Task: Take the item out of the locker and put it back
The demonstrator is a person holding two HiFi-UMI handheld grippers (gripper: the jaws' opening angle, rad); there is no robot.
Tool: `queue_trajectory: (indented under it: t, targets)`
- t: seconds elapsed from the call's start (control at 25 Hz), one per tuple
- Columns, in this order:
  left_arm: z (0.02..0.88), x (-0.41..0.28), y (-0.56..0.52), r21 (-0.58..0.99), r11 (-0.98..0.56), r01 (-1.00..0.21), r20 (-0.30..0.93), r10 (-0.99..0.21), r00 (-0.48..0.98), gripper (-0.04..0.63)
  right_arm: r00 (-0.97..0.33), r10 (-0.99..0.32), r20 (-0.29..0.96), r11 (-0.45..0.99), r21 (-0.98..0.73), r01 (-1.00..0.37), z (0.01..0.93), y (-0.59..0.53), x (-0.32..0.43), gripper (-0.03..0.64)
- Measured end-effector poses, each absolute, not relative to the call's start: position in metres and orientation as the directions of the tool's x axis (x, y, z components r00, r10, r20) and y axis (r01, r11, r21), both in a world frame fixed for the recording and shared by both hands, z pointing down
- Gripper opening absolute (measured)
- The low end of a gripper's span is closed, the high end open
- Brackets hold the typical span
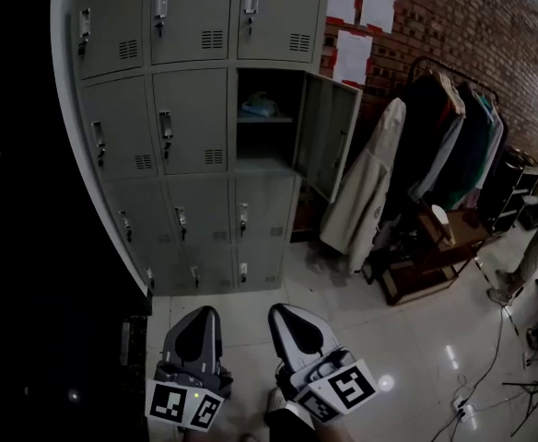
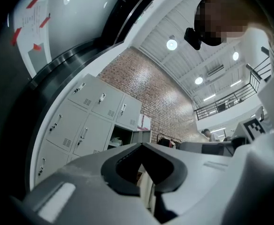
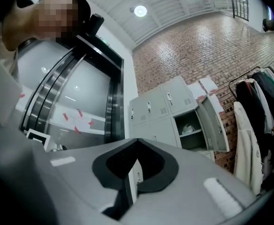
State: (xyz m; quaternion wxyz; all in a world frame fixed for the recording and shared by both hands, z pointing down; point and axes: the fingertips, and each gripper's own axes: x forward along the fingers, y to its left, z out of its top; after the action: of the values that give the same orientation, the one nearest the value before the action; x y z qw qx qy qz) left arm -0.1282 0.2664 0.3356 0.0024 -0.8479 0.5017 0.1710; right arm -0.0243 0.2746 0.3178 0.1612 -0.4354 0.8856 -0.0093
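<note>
Item [image 1: 258, 107] (pale, bundled, cannot tell what) sits on the shelf inside the one open locker [image 1: 271, 150], middle row, right column. Its door [image 1: 330, 136] is swung out to the right. Both grippers are held low over the tiled floor [image 1: 416, 348], well apart from the lockers. Left gripper [image 1: 204, 311]: jaws clenched, nothing between them. Right gripper [image 1: 284, 309]: jaws clenched too, empty. A clothes rack [image 1: 453, 127] stands right of the lockers, by the brick wall [image 1: 453, 17].

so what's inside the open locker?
A pale bundled item lies on the shelf of the open locker. Below the shelf it is too dark to tell.
</note>
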Motion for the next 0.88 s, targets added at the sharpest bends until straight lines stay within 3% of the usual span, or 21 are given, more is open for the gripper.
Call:
queue_trajectory:
  t: [0.4, 0.88]
  targets:
    - [0.323, -0.11, 0.346, 0.169, -0.503, -0.847, -0.289, -0.847, 0.445, 0.003, -0.524, -0.808, -0.269, 0.577, -0.179, -0.797, 0.309, 0.347, 0.007, 0.002]
    - [0.323, -0.097, 0.368, 0.16, -0.511, -0.845, -0.293, -0.842, 0.453, 0.003, -0.532, -0.8, -0.279, 0.586, -0.168, -0.793, 0.313, 0.377, 0.013, 0.002]
